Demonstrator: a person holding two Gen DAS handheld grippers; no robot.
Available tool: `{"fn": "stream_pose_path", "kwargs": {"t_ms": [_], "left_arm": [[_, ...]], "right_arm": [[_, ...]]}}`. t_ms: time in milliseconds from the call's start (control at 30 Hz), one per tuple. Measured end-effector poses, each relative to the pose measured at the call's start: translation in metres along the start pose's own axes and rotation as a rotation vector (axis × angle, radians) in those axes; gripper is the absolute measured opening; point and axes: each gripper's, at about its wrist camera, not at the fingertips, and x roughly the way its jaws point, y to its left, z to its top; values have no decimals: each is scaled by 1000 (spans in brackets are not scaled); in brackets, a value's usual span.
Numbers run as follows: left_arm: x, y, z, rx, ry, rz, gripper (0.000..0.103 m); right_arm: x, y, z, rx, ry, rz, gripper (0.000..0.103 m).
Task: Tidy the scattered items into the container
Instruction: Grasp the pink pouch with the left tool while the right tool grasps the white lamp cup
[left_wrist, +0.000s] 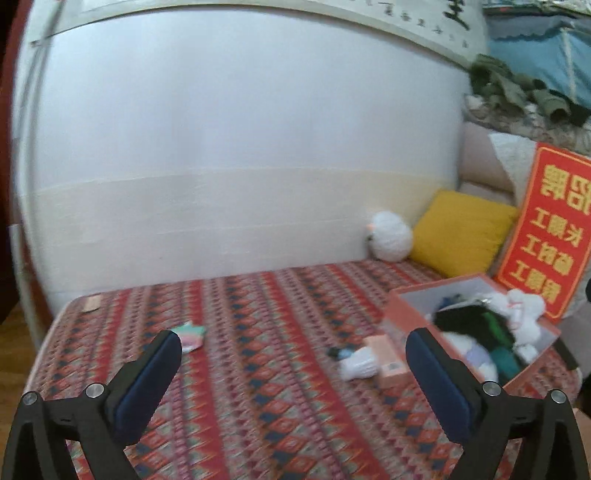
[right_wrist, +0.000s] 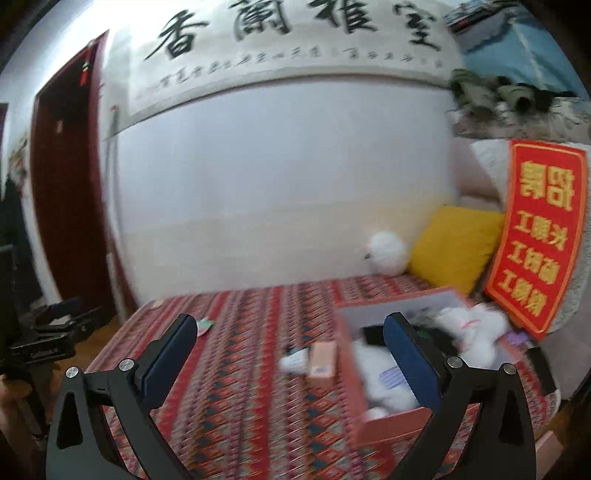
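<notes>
Bed (left_wrist: 258, 332) under a red patterned cover, filling the lower half of both views, white wall behind. Red sign (left_wrist: 546, 236) with yellow characters propped upright at 3 o'clock in the left wrist view; yellow cushion (left_wrist: 461, 232) just beside it toward 2 o'clock, white fluffy toy (left_wrist: 391, 236) touching the cushion's left edge.

Container (left_wrist: 402, 306): an open orange-pink box on the bed at 4 o'clock in the left view, holding white plush, black and green soft items, contents partly blurred. Same container (right_wrist: 388, 421) at 5 o'clock in the right wrist view, partly behind the right finger.

Scattered items outside the box: pink carton (left_wrist: 388, 358) lying against its left wall, white bottle (left_wrist: 358, 365) touching the carton, small dark object (left_wrist: 338, 353) just beyond, kind not discernible. Pastel packet (left_wrist: 192, 334) well apart at 8 o'clock, near the left finger tip.

Left hand-held gripper (left_wrist: 293, 373) spread wide, nothing between the pads, held above the cover. Right hand-held gripper (right_wrist: 290, 354) likewise spread wide and empty, above the bed beside the box.
</notes>
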Motion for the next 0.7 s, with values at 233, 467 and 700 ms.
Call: {"fn": "stream_pose_path", "kwargs": {"t_ms": [233, 467, 700], "left_arm": [[2, 36, -37, 17, 62, 85, 101], [34, 60, -64, -3, 139, 119, 101], [100, 78, -93, -28, 265, 129, 101]], "right_arm": [[46, 60, -36, -51, 130, 77, 102], [110, 75, -75, -58, 271, 85, 102], [185, 44, -112, -5, 378, 44, 102]]}}
